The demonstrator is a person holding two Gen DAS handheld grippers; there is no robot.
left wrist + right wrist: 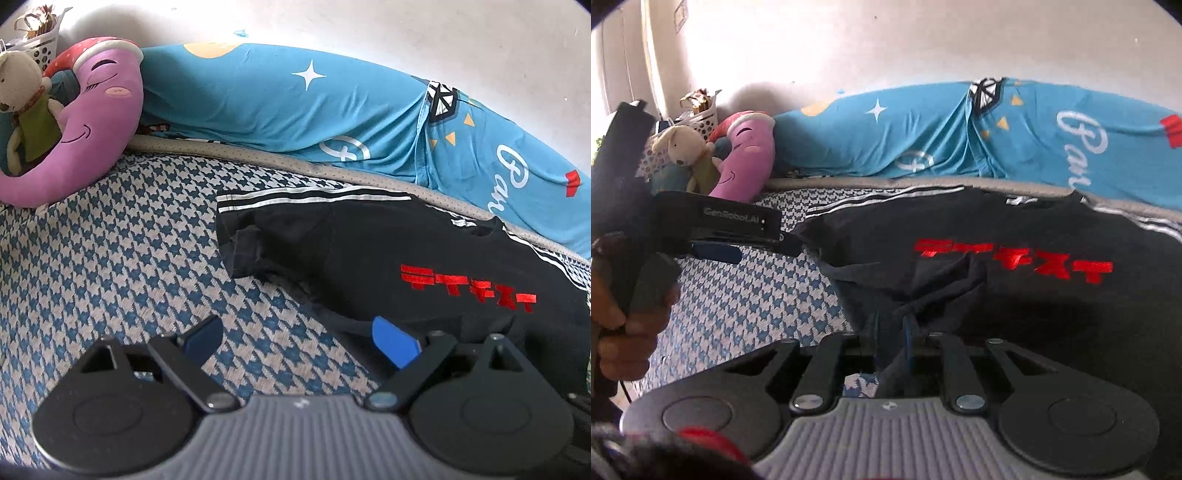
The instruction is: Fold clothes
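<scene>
Each black plastic tool (299, 341) carries blue finger pads (395, 345), silver pivot screws (965, 401), a ribbed grey housing (886, 435) and "GenRobot.AI" lettering (733, 213).

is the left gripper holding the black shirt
No, the left gripper stands wide open over the houndstooth cover, with nothing between its blue fingers, and only one fingertip overlaps the hem of the black shirt.

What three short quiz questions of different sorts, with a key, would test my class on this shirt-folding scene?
1. True or false: the left gripper is open.
2. The right gripper is shut on: A) the purple cushion B) the black T-shirt C) the blue bedding.
3. What colour is the T-shirt's lettering?

Key: 1 true, its jaws are spread over the houndstooth cover. 2 B, it pinches a fold near the hem. 3 red.
</scene>
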